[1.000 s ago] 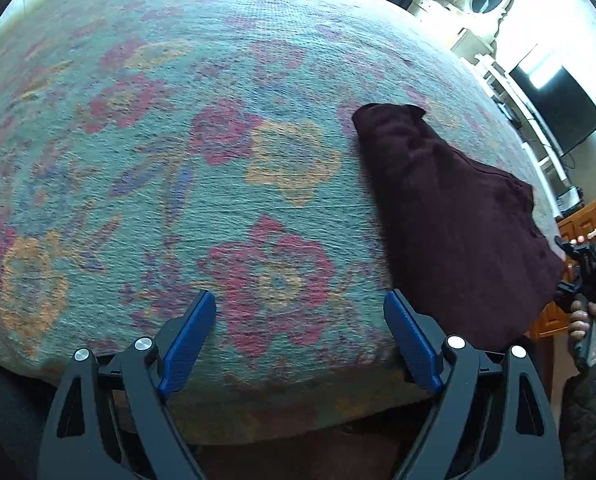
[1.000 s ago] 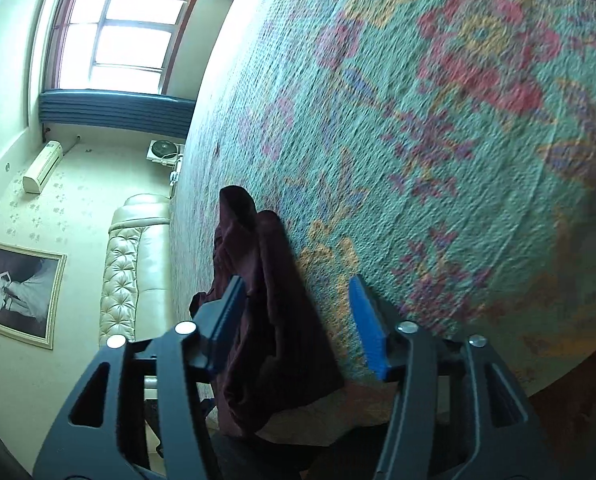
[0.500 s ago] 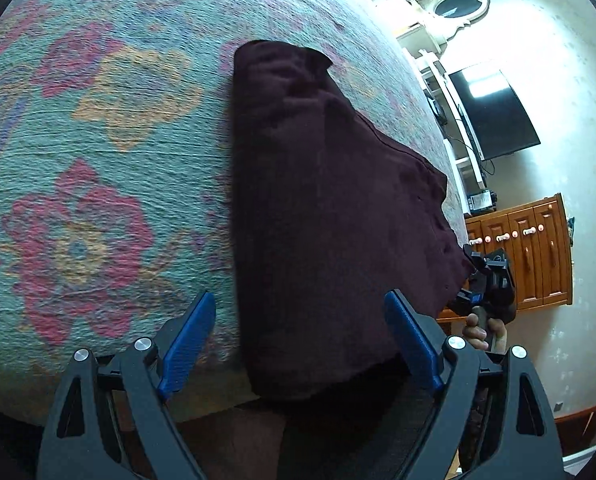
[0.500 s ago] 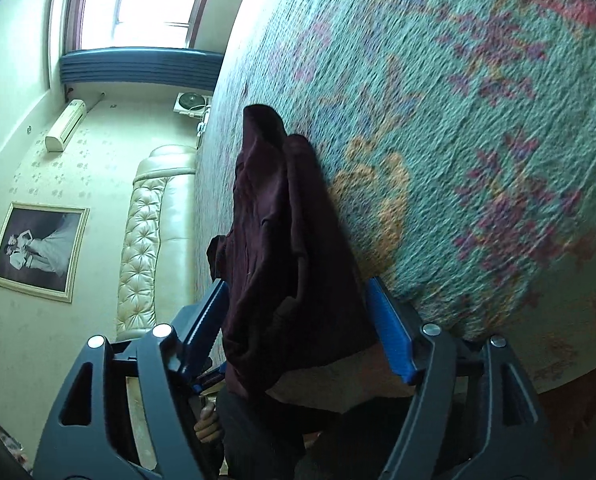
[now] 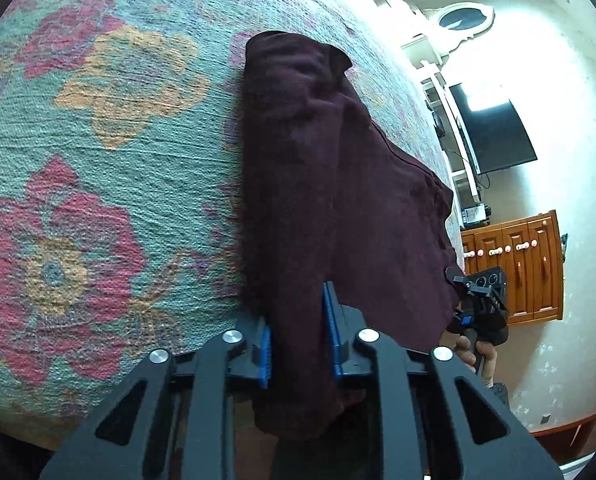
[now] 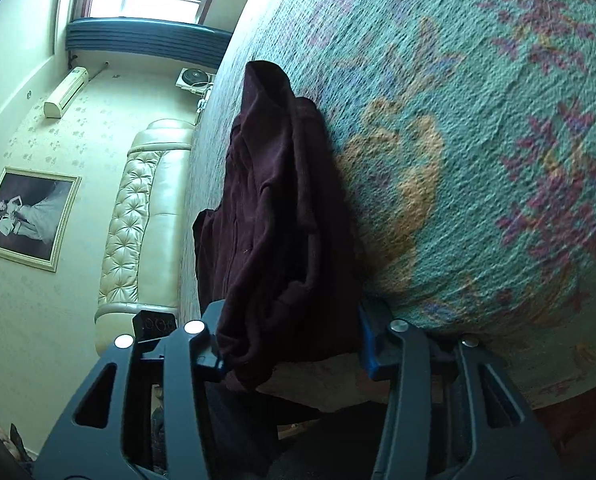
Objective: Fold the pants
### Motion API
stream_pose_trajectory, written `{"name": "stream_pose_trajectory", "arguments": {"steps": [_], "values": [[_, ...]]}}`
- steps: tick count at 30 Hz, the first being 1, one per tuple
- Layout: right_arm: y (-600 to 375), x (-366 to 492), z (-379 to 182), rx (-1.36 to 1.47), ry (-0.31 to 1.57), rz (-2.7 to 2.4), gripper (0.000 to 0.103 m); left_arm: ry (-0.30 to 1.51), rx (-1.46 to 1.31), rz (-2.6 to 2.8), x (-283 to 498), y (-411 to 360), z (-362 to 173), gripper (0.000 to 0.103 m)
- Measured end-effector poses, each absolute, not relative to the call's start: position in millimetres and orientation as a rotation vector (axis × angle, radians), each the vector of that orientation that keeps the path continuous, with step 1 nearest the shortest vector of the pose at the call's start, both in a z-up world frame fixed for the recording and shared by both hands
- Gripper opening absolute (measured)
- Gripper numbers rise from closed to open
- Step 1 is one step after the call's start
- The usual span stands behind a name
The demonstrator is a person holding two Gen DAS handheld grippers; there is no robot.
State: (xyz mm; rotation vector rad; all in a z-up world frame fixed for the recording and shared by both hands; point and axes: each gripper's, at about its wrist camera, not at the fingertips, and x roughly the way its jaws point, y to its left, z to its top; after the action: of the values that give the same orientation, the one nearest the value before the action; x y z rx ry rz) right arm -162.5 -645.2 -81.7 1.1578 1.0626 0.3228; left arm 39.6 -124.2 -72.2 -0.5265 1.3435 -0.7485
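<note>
Dark maroon pants lie folded in a long strip on a bed with a floral teal cover, near its edge. My left gripper is shut on the near left corner of the pants; cloth is bunched between its blue pads. In the right wrist view the pants fill the space between my right gripper's fingers, which stand fairly wide around the near end of the cloth. The right gripper also shows in the left wrist view, at the pants' right corner.
The bed cover stretches far beyond the pants. A wooden cabinet, a dark TV and a white shelf stand beside the bed. A tufted cream headboard, a framed picture and a window lie on the other side.
Both grippers moved onto the near end of the pants. The left jaws went from wide open to shut on the cloth. The right jaws narrowed around the cloth.
</note>
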Motion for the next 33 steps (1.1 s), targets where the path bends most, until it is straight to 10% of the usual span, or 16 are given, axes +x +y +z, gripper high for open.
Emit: {"name": "stream_pose_trajectory", "arguments": {"steps": [33], "values": [[-490, -79, -57, 1.060, 1.169, 0.568, 0.036, 1.196, -0.326, -0.454, 30, -27, -24, 0.010]]}}
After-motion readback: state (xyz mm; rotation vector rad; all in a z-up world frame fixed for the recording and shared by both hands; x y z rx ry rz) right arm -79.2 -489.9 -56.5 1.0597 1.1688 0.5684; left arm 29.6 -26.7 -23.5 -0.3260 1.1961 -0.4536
